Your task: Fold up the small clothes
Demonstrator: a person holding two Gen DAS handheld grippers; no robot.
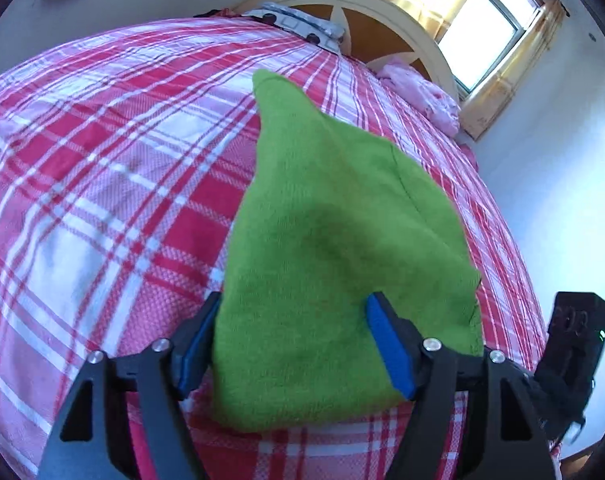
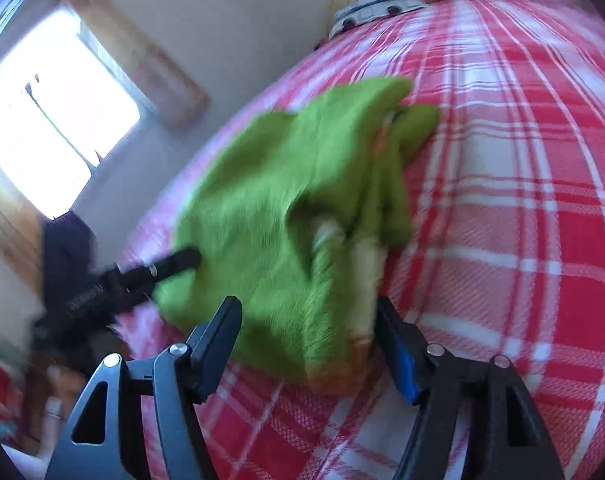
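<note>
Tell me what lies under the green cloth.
The green cloth lies on the red plaid bedspread, which shows all around it. Anything beneath its middle is covered and cannot be seen.

Green garment (image 1: 326, 240) on plaid bed (image 1: 102, 184)

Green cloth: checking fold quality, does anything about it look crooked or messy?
Yes. In the right wrist view the green cloth lies bunched on the plaid bedspread, layers misaligned with a stray flap at its far edge. Both grippers' fingers are spread around it, gripping nothing.
</note>
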